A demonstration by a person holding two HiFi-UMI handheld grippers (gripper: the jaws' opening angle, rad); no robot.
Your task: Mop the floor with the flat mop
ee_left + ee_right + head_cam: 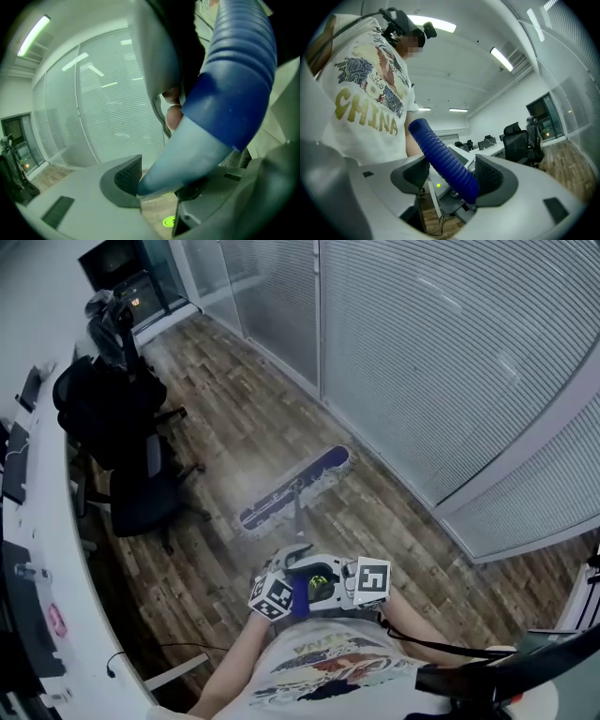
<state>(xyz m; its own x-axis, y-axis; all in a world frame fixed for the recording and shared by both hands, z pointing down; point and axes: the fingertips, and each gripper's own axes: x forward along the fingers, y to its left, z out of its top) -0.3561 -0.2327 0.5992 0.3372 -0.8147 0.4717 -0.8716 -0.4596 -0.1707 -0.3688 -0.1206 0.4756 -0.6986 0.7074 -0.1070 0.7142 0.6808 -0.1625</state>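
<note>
The flat mop head (295,487), dark blue with a pale fringe, lies slantwise on the wooden floor ahead of me. Its pole (299,521) runs back to both grippers at my waist. My left gripper (284,576) is shut on the pole just below the blue ribbed grip (239,70); the pale lower end of the handle (187,154) sits wedged between its pads (127,177). My right gripper (330,585) is shut on the blue ribbed grip (445,161), which slants up between its pads (490,180) toward my shirt.
Black office chairs (141,493) and a dark bag (98,399) stand left of the mop beside a long white desk (42,559). A glass partition with blinds (450,352) runs along the right. A cable (178,647) lies on the floor near the desk.
</note>
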